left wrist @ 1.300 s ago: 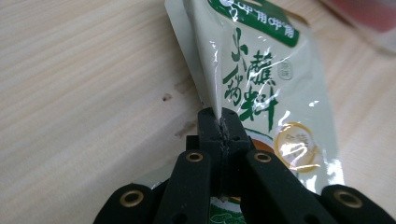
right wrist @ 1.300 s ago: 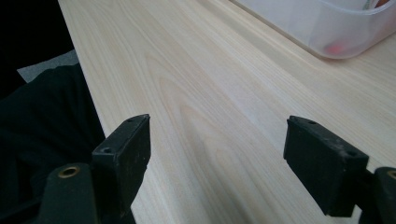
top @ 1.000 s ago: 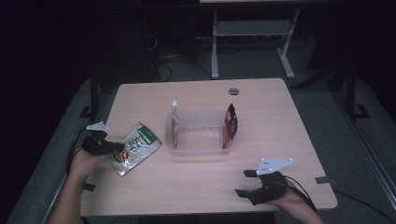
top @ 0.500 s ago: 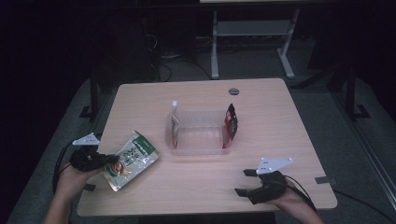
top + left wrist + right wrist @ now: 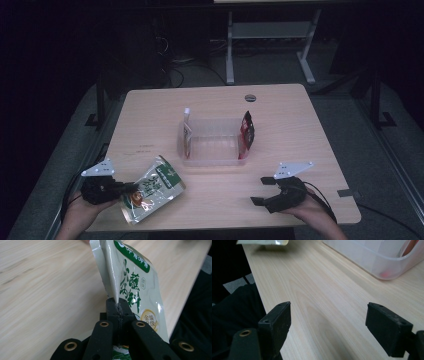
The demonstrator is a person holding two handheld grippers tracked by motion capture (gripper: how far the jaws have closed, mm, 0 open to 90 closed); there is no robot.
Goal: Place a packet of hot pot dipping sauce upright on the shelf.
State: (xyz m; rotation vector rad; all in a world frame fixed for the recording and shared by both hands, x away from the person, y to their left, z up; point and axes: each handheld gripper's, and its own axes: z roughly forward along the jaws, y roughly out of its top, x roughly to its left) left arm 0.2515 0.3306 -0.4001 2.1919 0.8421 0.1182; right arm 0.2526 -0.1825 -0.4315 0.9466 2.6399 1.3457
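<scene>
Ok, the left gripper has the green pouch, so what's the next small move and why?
Probably carry the green pouch toward the clear bin: the left gripper is clamped on its edge at the near table corner, and the bin's middle looks free between two standing packets.

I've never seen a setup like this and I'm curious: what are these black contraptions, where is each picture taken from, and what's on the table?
A person sits at a wooden table, holding a two-jaw gripper in each hand. The high view looks down from above; the other two come from cameras riding on the grippers, looking along their black jaws. The left gripper is clamped on the edge of a green-and-white food pouch. The right gripper rests open with nothing between its jaws. Mid-table stands a clear plastic bin with a pale packet at its left wall and a red-and-black packet at its right.
</scene>
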